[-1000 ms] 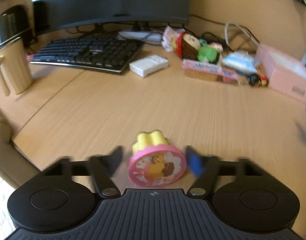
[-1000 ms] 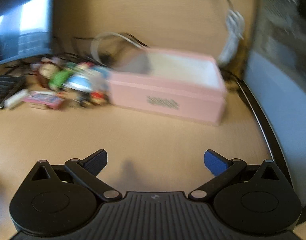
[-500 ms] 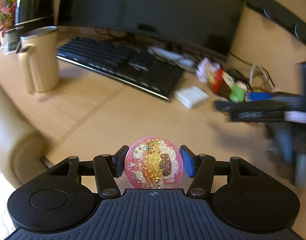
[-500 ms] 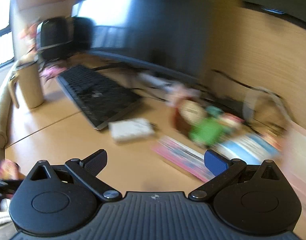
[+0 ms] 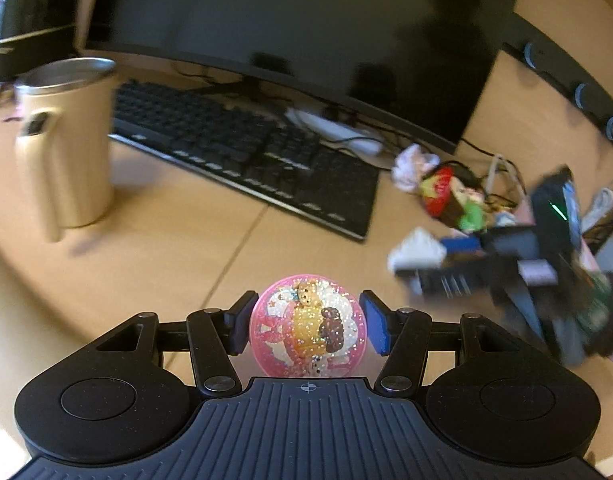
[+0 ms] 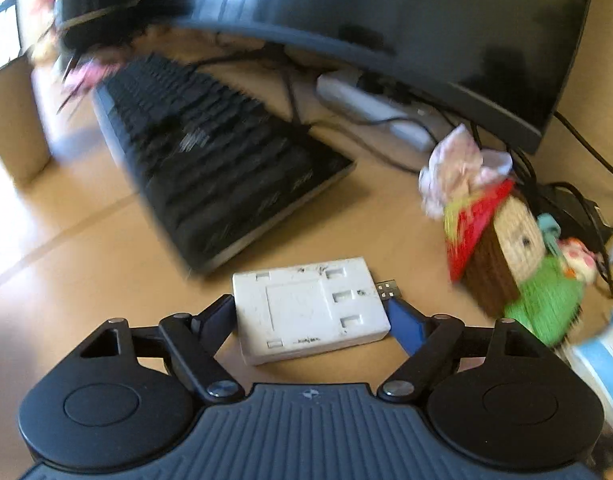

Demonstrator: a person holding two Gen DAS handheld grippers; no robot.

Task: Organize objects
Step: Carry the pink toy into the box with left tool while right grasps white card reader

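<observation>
My left gripper (image 5: 306,322) is shut on a round pink glitter toy (image 5: 307,326) with a cartoon picture, held above the wooden desk (image 5: 178,248). My right gripper (image 6: 312,314) has its fingers on both sides of a white flat box (image 6: 310,314) that lies on the desk in front of the keyboard (image 6: 210,168). The fingers touch or nearly touch the box ends. The right gripper also shows blurred in the left wrist view (image 5: 506,268), at the white box (image 5: 416,250). A crocheted doll (image 6: 506,256) lies right of the box.
A black monitor (image 5: 290,36) stands behind the keyboard (image 5: 242,152). A beige mug (image 5: 62,144) stands at the left. A white power strip (image 6: 374,110), cables, a crumpled wrapper (image 6: 458,168) and small toys sit at the back right. A blue-white item (image 6: 602,356) lies at the far right.
My left gripper closed on the pink toy and lifted it off the desk. My right gripper swung left from the pink box to the white box and narrowed around it.
</observation>
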